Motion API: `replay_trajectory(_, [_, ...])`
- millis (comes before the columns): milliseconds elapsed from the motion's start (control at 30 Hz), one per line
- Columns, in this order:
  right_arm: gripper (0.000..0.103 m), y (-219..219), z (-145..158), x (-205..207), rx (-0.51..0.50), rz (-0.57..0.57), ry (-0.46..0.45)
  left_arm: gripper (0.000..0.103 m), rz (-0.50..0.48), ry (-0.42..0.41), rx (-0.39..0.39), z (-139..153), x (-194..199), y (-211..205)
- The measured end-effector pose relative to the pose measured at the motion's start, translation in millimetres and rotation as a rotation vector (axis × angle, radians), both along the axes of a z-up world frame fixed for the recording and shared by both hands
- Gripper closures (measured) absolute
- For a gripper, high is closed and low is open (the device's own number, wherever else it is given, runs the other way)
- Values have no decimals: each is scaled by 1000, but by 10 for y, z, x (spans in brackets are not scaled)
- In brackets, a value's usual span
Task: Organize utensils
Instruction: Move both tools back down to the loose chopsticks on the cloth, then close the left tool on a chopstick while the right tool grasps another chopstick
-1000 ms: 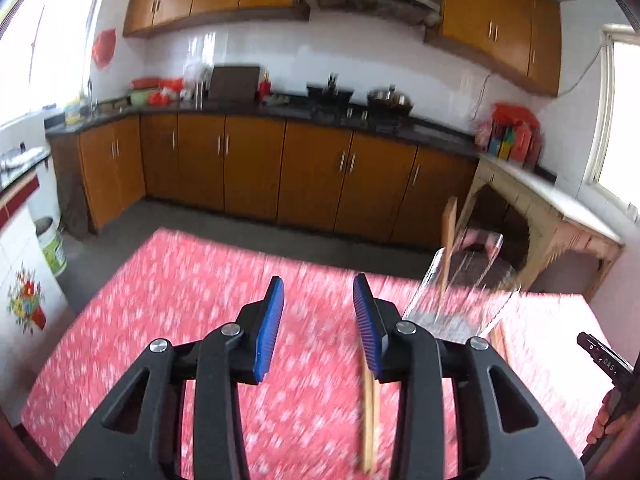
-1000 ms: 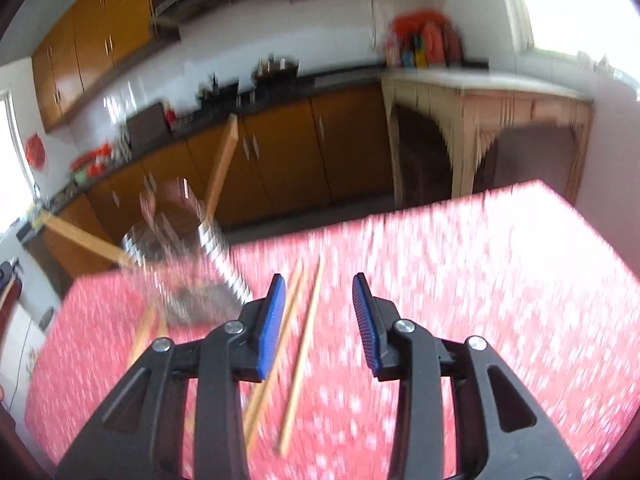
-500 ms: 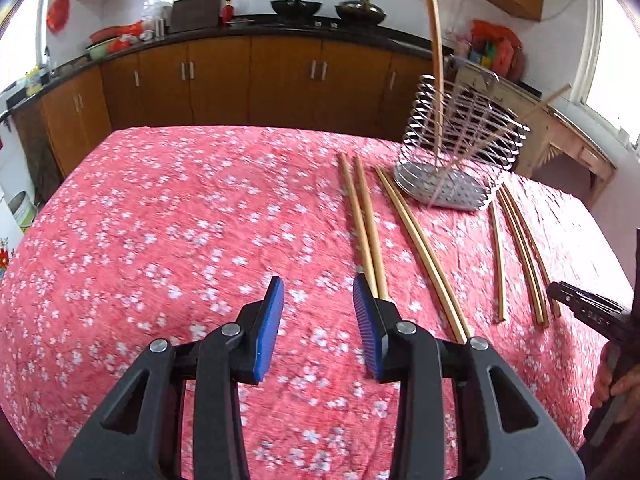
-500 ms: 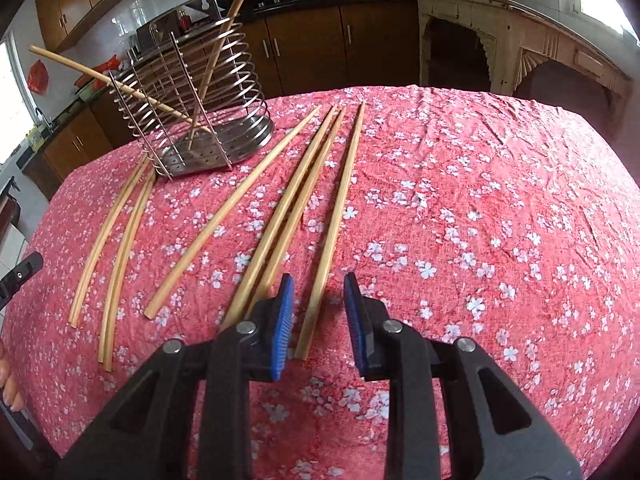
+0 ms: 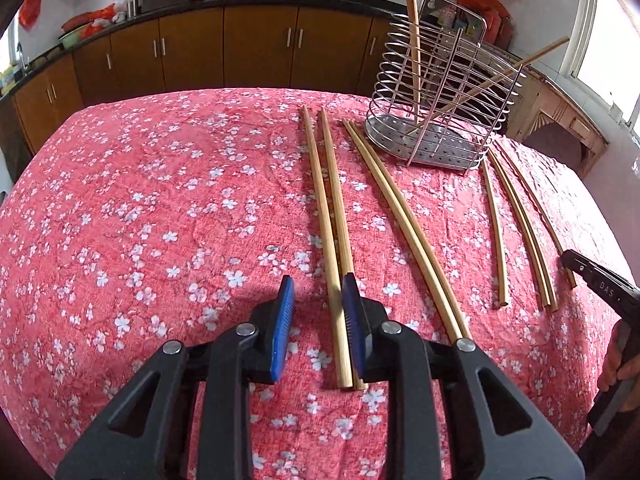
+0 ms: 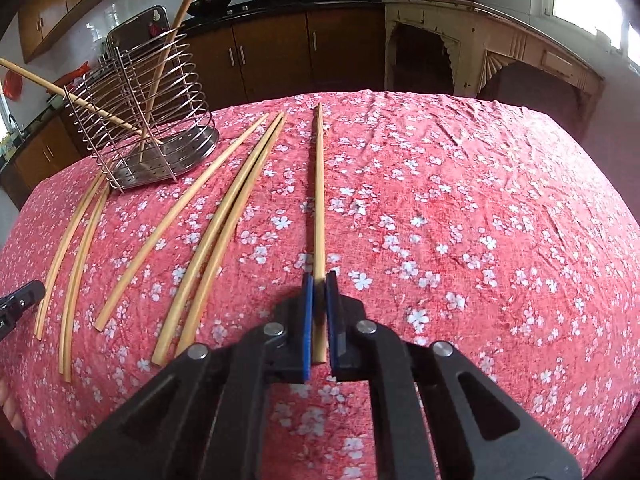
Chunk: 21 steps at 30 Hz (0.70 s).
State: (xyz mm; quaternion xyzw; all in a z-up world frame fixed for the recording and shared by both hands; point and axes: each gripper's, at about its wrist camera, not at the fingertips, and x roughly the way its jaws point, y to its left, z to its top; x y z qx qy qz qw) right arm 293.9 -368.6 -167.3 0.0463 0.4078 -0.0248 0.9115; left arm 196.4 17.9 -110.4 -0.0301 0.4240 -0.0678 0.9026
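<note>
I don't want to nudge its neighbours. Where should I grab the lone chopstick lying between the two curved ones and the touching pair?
Take the lone chopstick near its near end, from above, straddling it crosswise. It lies flat on the tablecloth with bare cloth either side there, while its far end nearly meets the pair.

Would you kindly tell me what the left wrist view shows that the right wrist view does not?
Only the left wrist view: the left hand-held gripper, its jaws just closing around two chopsticks but not yet gripping them. Only the right wrist view: the right hand-held gripper, shut on one chopstick. Both: the rack, other loose chopsticks and the red cloth.
</note>
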Motion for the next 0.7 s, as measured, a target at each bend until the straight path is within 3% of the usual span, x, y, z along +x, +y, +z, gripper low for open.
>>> replay_trajectory(267, [95, 34, -15, 67, -1, 4, -2, 83, -18, -1, 14, -34, 23, -56])
replay_trajectory(467, [95, 18, -17, 77, 3, 8, -4, 84, -4, 15, -73, -35, 71, 86])
replay_trajectory(700, [95, 21, -18, 87, 10, 8, -5, 84, 1, 14, -41, -63, 127, 53])
